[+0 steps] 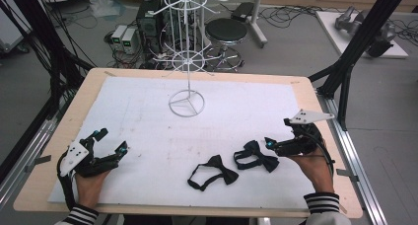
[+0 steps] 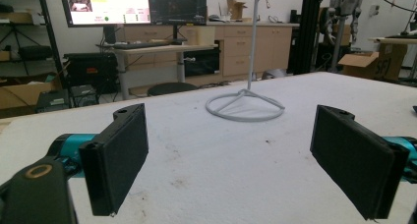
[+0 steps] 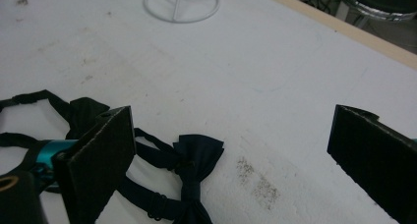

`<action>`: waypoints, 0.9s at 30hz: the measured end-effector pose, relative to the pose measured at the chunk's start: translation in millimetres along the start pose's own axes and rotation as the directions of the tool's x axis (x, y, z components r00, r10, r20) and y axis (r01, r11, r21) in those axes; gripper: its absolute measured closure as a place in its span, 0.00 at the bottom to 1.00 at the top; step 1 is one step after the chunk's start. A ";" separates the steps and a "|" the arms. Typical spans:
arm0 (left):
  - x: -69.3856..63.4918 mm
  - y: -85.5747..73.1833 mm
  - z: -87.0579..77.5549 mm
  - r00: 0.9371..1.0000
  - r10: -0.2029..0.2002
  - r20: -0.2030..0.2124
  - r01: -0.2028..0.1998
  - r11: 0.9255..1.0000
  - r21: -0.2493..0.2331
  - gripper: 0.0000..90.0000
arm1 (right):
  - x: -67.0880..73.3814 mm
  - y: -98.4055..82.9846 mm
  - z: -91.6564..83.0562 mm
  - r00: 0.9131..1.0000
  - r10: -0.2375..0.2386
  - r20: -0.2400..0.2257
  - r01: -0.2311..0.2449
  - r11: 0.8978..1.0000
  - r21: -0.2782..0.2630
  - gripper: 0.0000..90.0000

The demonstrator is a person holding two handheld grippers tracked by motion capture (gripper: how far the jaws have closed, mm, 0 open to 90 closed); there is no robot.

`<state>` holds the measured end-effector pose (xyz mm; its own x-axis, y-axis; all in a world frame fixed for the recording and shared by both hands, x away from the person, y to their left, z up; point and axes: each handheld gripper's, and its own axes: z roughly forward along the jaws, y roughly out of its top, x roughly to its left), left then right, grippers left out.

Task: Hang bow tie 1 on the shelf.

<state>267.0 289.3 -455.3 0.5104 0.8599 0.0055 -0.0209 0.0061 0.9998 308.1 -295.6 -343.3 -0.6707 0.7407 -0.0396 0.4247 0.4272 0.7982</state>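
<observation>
Two bow ties (image 1: 256,155) (image 1: 213,171) are matt black cloth. The tabletop (image 1: 59,126) is pale smooth wood under a matt, scuffed white sheet (image 1: 148,116). The display stand (image 1: 187,62) at 12 o'clock is white-coated wire.

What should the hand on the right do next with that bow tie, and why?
Probably ease the right gripper forward and down so its open fingers straddle the nearer bow tie, then close. That tie lies flat just ahead of it, ungrasped, and the white hook stand looks bare. The second bow tie lies farther off, and the left gripper sits open, away from both.
</observation>
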 end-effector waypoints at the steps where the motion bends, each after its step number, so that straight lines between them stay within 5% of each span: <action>1: 0.0 0.0 -0.1 1.000 0.000 0.000 0.000 1.000 0.001 0.17 | 0.0 1.4 1.6 1.000 -0.002 -0.002 0.002 1.000 0.018 0.04; 7: -0.1 0.0 0.0 1.000 0.001 0.000 -0.001 1.000 0.001 0.17 | 0.0 5.4 14.4 0.999 -0.032 -0.009 0.033 0.992 0.120 0.05; 12: 0.0 0.1 -0.1 1.000 0.001 0.000 -0.001 1.000 0.002 0.17 | 0.9 5.2 25.8 0.999 -0.046 0.003 0.045 0.976 0.211 0.06; 21: 0.0 0.1 -0.1 1.000 0.000 -0.001 0.000 1.000 0.001 0.17 | 1.3 2.3 39.2 0.999 -0.047 -0.011 0.048 0.950 0.307 0.07; 27: -0.1 0.1 -0.1 1.000 0.001 0.000 -0.001 1.000 0.002 0.17 | 3.6 2.4 47.3 0.997 -0.062 -0.043 0.073 0.934 0.349 0.17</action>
<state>266.9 289.2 -455.2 0.5101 0.8601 0.0068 -0.0203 0.0041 0.9998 335.4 -267.4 -369.9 -0.7211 0.6900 -0.0628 0.5601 0.6339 0.5333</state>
